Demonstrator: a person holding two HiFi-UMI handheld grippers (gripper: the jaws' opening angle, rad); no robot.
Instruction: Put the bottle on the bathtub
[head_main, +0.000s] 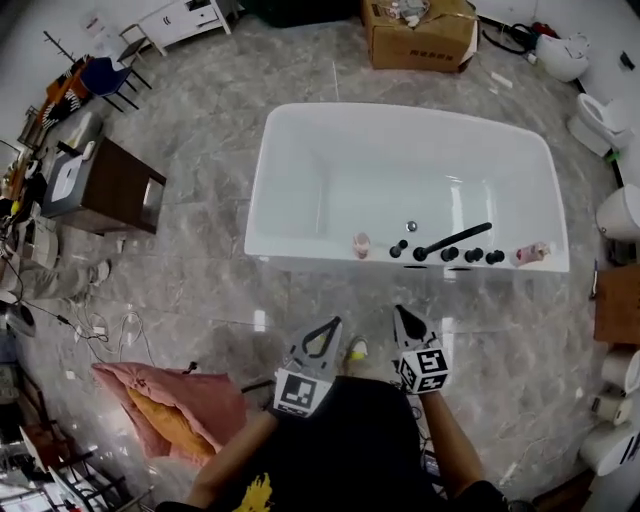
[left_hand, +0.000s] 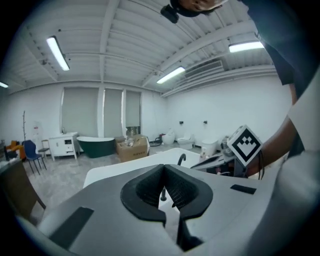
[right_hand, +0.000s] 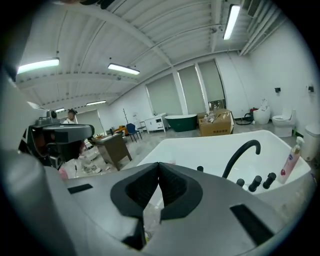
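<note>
Two closed, empty tools: left tool (head_main: 328, 324), right tool (head_main: 401, 314); 2 bottles (head_main: 361, 244), (head_main: 532, 253) on 1 bathtub (head_main: 290, 260) rim.

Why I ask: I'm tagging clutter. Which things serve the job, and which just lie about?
Job: bathtub, pink bottle, white bottle, left gripper, right gripper.
Lying about: box, cabinet, chair, cloth, toilet.

I can read no word, brand or number anywhere. The cubes on my left gripper (head_main: 333, 323) and right gripper (head_main: 400, 313) bear only black-and-white square patterns. Any print on the cardboard box (head_main: 420, 38) and the bottle (head_main: 532, 253) is too small to read.
</note>
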